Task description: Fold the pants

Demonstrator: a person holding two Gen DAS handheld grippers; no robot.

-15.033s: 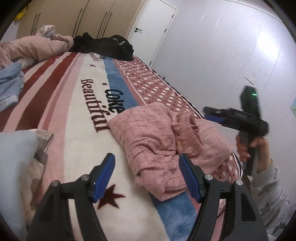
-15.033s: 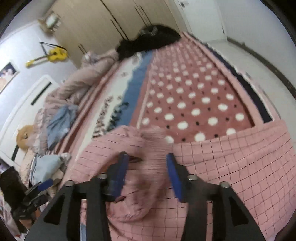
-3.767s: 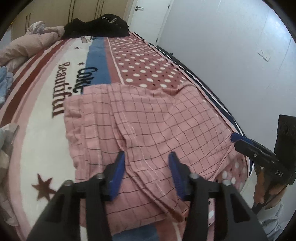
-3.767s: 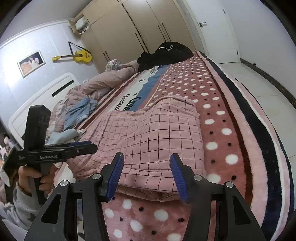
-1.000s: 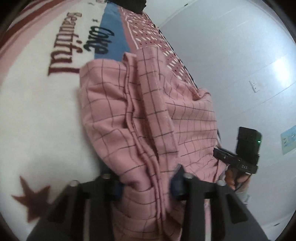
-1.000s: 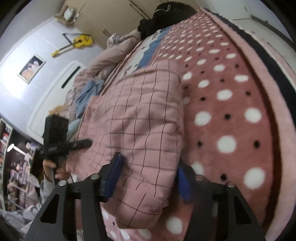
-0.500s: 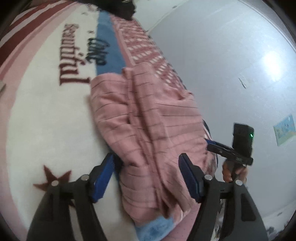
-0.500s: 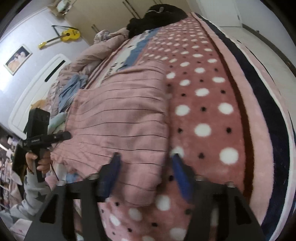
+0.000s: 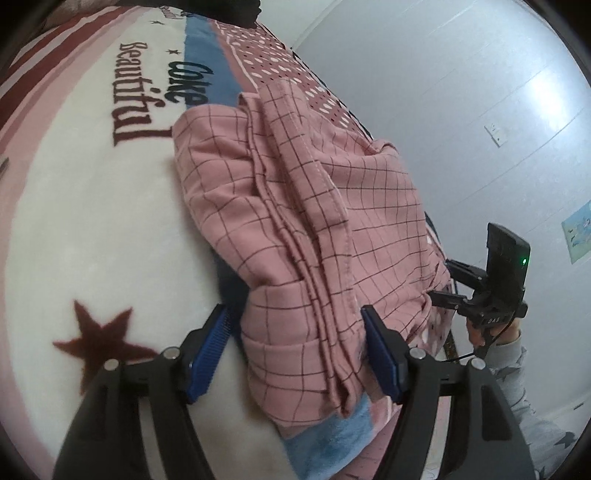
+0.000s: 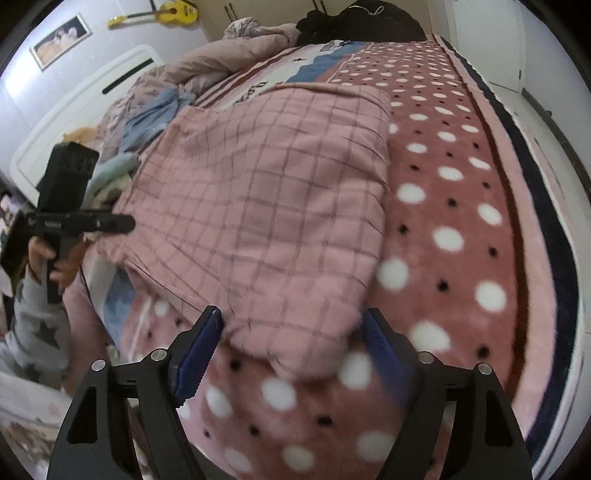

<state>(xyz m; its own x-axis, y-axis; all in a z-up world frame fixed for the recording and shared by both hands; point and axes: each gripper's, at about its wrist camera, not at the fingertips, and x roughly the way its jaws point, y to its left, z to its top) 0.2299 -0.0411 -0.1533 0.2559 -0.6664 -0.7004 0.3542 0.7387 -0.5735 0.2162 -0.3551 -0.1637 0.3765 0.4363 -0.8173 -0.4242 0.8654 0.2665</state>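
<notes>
Both grippers, left gripper [image 9: 295, 347] and right gripper [image 10: 291, 350], stand spread apart around near corners of the folded pink pants [image 9: 295, 192] on the bed [image 9: 92, 221], where a shallow pinch could likely catch only top layers and undo the fold.

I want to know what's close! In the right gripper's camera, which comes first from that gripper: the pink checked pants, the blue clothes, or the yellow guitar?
1. Pink checked pants: right before the open right gripper.
2. Blue clothes: farther up the bed, left.
3. Yellow guitar: on the far wall.
</notes>
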